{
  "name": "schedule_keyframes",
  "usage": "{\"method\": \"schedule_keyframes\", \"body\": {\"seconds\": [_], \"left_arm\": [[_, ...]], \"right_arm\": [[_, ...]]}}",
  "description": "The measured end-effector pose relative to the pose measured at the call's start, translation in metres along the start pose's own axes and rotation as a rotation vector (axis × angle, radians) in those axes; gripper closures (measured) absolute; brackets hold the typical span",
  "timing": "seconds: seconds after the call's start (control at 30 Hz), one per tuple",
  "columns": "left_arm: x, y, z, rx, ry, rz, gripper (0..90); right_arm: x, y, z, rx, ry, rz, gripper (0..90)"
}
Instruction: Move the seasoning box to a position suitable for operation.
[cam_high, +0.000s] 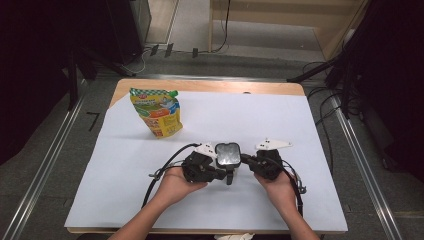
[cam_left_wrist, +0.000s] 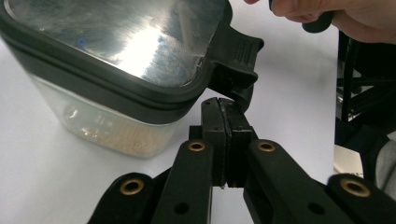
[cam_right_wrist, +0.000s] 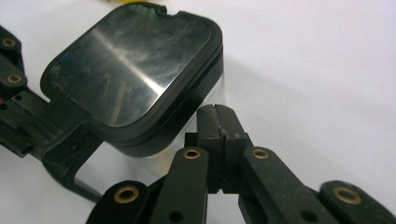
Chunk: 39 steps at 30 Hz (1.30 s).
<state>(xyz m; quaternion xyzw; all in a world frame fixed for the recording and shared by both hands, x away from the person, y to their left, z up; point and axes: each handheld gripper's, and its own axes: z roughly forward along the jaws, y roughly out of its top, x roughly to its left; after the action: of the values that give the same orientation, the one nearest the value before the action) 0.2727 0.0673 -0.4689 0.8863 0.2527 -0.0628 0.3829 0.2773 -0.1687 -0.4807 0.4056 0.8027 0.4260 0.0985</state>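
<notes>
1. My left gripper (cam_high: 227, 176) sits at the jar's left side, jaws pressed together on nothing. In the left gripper view the tips sit just under the lid's clasp (cam_left_wrist: 236, 63); whether they touch it I cannot tell.
2. The jar (cam_high: 228, 154) stands upright between my grippers, at the table's near middle. It is a clear, square box with a black-rimmed lid (cam_right_wrist: 133, 70) with a shiny panel, and pale grains (cam_left_wrist: 116, 135) lie low inside.
3. I judge it rigid and fairly light, its clear walls slick, so I would take it by the lid's ribbed rim or the clasp, never the glossy top.
4. My right gripper (cam_high: 246, 159) is at the jar's right side, jaws likewise pressed together and empty, the tips just beside the wall below the rim.
5. A yellow pouch (cam_high: 156, 112) stands well apart, at the far left.
6. The table (cam_high: 300, 150) carries a smooth white sheet; the jar may slide on it. Dark stands and cables ring the room.
</notes>
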Motion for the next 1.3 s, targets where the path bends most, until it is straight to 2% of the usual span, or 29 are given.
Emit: {"method": "schedule_keyframes", "body": {"seconds": [0.07, 0.3, 0.37, 0.47, 0.57, 0.67, 0.87, 1.07, 1.13, 1.3], "left_arm": [[-0.001, 0.000, -0.005, 0.007, -0.002, 0.008, 86.2], [0.001, -0.003, -0.024, -0.010, -0.005, 0.009, 83.4], [0.006, -0.004, -0.031, -0.013, 0.008, -0.007, 78.1], [0.010, -0.006, -0.036, -0.017, 0.016, -0.013, 74.7], [0.012, -0.007, -0.038, -0.016, 0.020, -0.015, 69.9], [0.014, -0.007, -0.039, -0.015, 0.020, -0.016, 63.8], [0.017, -0.007, -0.039, -0.008, 0.020, -0.016, 48.3], [0.020, -0.008, -0.040, -0.013, 0.009, -0.031, 45.5], [0.023, -0.009, -0.042, -0.015, 0.003, -0.049, 43.8], [0.024, -0.010, -0.045, -0.013, -0.003, -0.052, 44.2]], "right_arm": [[0.002, 0.000, -0.004, 0.016, 0.003, 0.017, 90.0], [0.012, -0.002, -0.021, 0.007, 0.025, -0.004, 90.0], [0.020, -0.006, -0.030, 0.013, 0.035, -0.009, 90.0], [0.027, -0.009, -0.036, 0.015, 0.049, -0.020, 90.0], [0.034, -0.013, -0.039, 0.023, 0.056, -0.035, 90.0], [0.042, -0.018, -0.040, 0.035, 0.075, -0.029, 90.0], [0.055, -0.021, -0.031, 0.054, 0.103, -0.062, 90.0], [0.063, -0.021, -0.022, 0.063, 0.121, -0.076, 90.0], [0.067, -0.020, -0.016, 0.067, 0.133, -0.076, 90.0], [0.074, -0.020, -0.005, 0.075, 0.138, -0.084, 90.0]]}}
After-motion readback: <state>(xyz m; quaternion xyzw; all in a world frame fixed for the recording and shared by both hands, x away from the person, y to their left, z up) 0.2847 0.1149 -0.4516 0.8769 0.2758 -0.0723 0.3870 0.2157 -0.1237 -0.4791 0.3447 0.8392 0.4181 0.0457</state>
